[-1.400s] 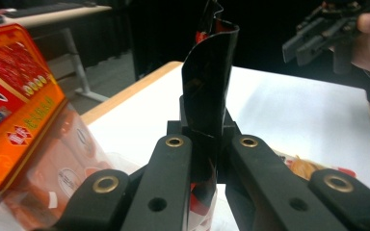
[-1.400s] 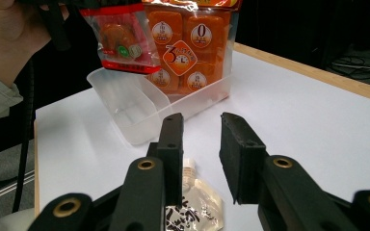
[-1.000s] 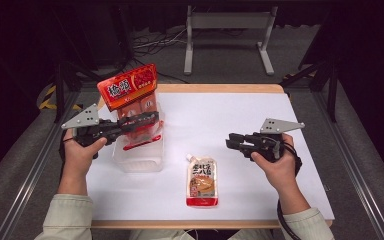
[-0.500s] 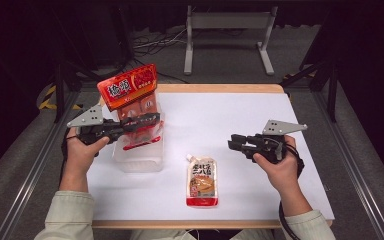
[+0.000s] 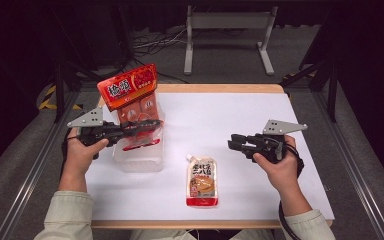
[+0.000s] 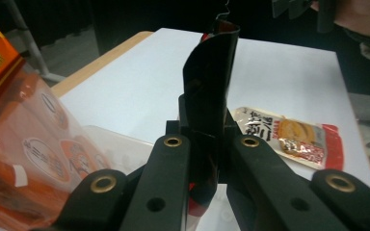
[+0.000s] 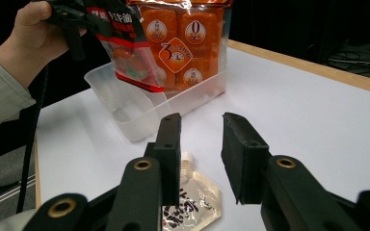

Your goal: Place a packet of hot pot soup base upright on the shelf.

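Packets: two in the clear tub, one spout pouch lower centre.
Left hand-held gripper: clamped on the dark packet.
Right hand-held gripper: partly open, empty.

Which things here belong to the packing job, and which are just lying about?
In the job:
left claw, shut on the small red packet
clear tub
orange multipack standing in the tub

Lying about:
spouted pouch
right claw, open
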Motion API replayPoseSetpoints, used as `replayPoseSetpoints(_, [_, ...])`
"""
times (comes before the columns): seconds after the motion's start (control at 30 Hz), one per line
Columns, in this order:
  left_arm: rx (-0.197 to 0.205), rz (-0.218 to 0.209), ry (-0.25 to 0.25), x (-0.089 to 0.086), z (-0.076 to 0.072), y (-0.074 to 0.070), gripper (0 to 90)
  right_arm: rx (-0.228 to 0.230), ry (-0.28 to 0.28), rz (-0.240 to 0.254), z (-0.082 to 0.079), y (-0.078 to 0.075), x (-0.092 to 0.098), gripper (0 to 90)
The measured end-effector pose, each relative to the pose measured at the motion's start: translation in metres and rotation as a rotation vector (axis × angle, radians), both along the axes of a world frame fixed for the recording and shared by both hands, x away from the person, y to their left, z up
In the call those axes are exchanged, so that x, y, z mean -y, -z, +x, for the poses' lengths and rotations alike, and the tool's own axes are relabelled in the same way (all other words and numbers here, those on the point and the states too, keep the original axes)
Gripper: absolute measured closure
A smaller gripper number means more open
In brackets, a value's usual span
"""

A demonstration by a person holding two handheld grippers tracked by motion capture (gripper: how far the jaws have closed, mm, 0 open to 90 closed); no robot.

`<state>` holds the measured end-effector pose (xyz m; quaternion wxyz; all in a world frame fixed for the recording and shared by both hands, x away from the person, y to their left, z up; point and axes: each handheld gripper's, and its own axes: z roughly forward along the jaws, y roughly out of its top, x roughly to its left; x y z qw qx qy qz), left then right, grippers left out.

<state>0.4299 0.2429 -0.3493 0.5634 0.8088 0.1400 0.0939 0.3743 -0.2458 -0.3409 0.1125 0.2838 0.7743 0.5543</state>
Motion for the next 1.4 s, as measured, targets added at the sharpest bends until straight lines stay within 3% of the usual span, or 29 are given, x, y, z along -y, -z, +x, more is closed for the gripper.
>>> replayPoseSetpoints(0.1, [-0.033, -0.012, 0.036, -0.003, 0.0, 0.003, 87.0, -0.001, 0.001, 0.003, 0.0, 0.0, 0.0, 68.6])
replayPoseSetpoints(0.23, [-0.043, -0.024, 0.056, -0.007, -0.001, 0.003, 87.2, -0.001, 0.002, 0.008, 0.001, 0.0, 0.001, 68.3])
replayPoseSetpoints(0.47, [-0.063, -0.012, 0.051, -0.007, 0.0, 0.005, 87.1, -0.004, 0.001, 0.013, 0.001, 0.001, 0.001, 67.8])
replayPoseSetpoints(0.57, [-0.077, -0.003, 0.031, -0.005, 0.002, 0.008, 86.8, -0.006, 0.001, 0.015, 0.001, 0.001, 0.001, 67.6])
replayPoseSetpoints(0.77, [-0.064, 0.001, -0.075, -0.004, 0.007, 0.01, 86.2, -0.009, -0.002, 0.015, 0.001, 0.002, -0.001, 67.1])
replayPoseSetpoints(0.87, [-0.06, 0.019, -0.143, -0.004, 0.011, 0.014, 84.8, -0.011, -0.002, 0.015, 0.001, 0.003, -0.001, 66.8])
replayPoseSetpoints(0.9, [-0.069, 0.045, -0.157, -0.003, 0.013, 0.017, 84.4, -0.011, -0.002, 0.016, 0.002, 0.003, -0.001, 66.7])
replayPoseSetpoints(1.03, [-0.098, 0.114, -0.155, 0.006, 0.017, 0.026, 83.3, -0.01, -0.002, 0.015, 0.001, 0.003, -0.001, 66.5])
replayPoseSetpoints(1.23, [-0.121, 0.127, -0.159, 0.006, 0.018, 0.031, 81.7, -0.008, -0.001, 0.016, 0.001, 0.003, 0.0, 66.2])
replayPoseSetpoints(1.33, [-0.125, 0.138, -0.19, 0.003, 0.017, 0.03, 75.0, -0.006, -0.001, 0.016, 0.001, 0.003, 0.0, 65.4])
replayPoseSetpoints(1.4, [-0.12, 0.108, -0.209, 0.002, 0.015, 0.029, 62.0, -0.005, -0.001, 0.016, 0.001, 0.003, 0.0, 65.0])
